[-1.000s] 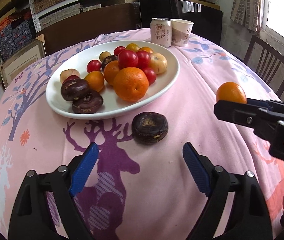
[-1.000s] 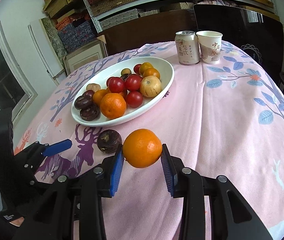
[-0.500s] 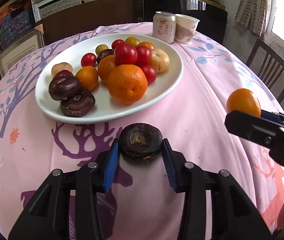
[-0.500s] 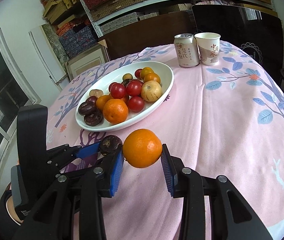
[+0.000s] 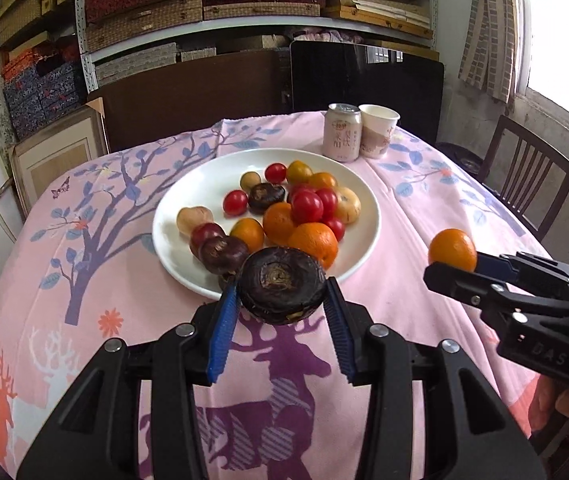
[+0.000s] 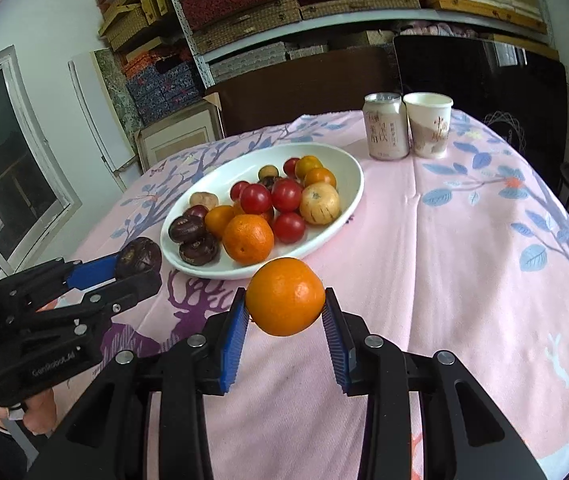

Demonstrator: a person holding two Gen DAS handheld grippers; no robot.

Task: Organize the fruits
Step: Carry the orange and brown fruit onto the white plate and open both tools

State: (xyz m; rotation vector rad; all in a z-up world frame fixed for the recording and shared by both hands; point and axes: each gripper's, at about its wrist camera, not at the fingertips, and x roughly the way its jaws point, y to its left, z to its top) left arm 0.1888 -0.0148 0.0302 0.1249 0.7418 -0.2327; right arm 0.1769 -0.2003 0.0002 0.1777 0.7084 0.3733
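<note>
1. The left gripper (image 5: 282,306) clamps a flat, round, dark chestnut (image 5: 282,285) with rough, matte skin between its ribbed blue pads; its jaws have just closed on it.
2. The right gripper (image 6: 284,312) pinches a glossy, dimpled orange (image 6: 285,297).
3. Both grippers tilt down toward the white oval plate (image 6: 348,196), which holds smooth tomatoes, oranges and chestnuts.
4. The chestnut hangs above the plate's near rim, clear of the pink cloth (image 6: 464,260), stem scar facing the camera, flat axis running pad to pad.
5. The orange hangs right of the plate.

Left tongs (image 5: 282,300), right tongs (image 6: 284,306) clamped (tilted down).
</note>
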